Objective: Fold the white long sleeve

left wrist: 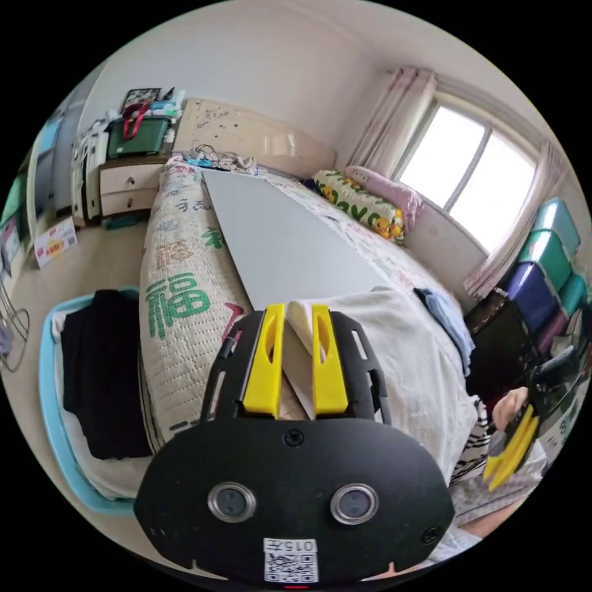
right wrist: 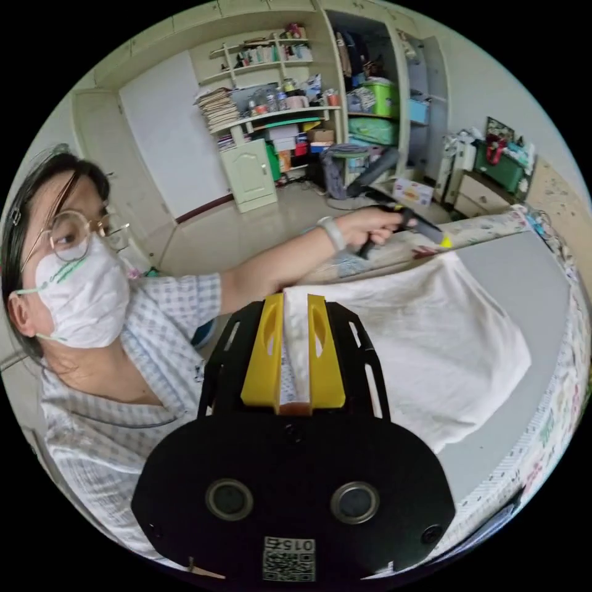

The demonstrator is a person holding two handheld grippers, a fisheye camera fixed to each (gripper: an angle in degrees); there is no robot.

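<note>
The white long sleeve [right wrist: 431, 345] lies spread on the grey board [right wrist: 524, 271] that rests on the bed, one part of it hanging off the board's near edge toward me. My right gripper [right wrist: 295, 308] has its yellow jaws drawn narrow on a fold of the shirt's edge at that near side, the cloth running up between them. My left gripper [left wrist: 299, 320] pinches another edge of the same white long sleeve [left wrist: 394, 345] farther along the board; from the right gripper view I see that left gripper [right wrist: 441, 240] holding a corner where the cloth peaks up off the board. So both are holding cloth, jaws close together.

I judge I am in the lifting part of a fold, with two points of one edge gripped. The next move calls for carrying both points together across the board so the edge lands square on the rest of the shirt, keeping the cloth taut between my grippers so it does not sag or bunch
</note>
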